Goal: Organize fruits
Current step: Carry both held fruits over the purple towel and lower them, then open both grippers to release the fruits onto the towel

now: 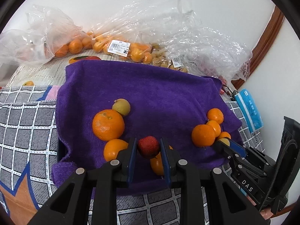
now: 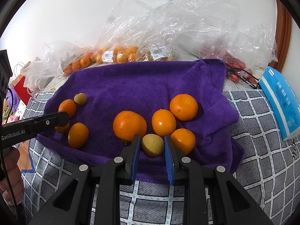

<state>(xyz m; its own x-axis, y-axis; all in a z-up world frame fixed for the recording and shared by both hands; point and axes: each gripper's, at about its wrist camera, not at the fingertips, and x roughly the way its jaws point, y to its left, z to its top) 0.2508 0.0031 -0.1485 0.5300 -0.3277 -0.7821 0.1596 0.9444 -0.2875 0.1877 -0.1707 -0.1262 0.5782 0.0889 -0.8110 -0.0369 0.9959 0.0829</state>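
- The left gripper [image 1: 148, 147] has its blue pads clamped on a small red fruit [image 1: 149, 146], one pad on each flank, so the round thing cannot roll out. It looks lifted clear of the cloth, though that cannot be told for sure.
- The right gripper [image 2: 152, 145] is closed on a small yellow-green fruit [image 2: 152, 145] the same way, gripped across its middle. Whether it rests on the cloth or hangs just above it cannot be told.
- Both held fruits are near the front edge of the purple towel [image 1: 159, 93], which carries all the loose fruit. The soft pile probably serves to stop round fruit rolling.
- Round the left gripper, toward the towel's front-left corner, lies one cluster: a large orange [image 1: 108, 124], another yellow-green fruit [image 1: 121, 106] touching it on the far side, and two smaller oranges by the fingers.
- Round the right gripper, toward the front-right corner, lies a second cluster of four oranges [image 2: 129, 125], close together and partly touching.
- The two clusters are well apart with bare towel between them, which suggests piles being formed. The sorting rule is not plain, as oranges lie in both.
- Along the towel's far edge sit clear plastic bags [image 2: 159, 28] of more fruit with price labels, likely the supply.
- Beyond the right edge, on the checked cloth [image 2: 262, 150], lies a blue packet [image 2: 279, 101], apart from the fruit.
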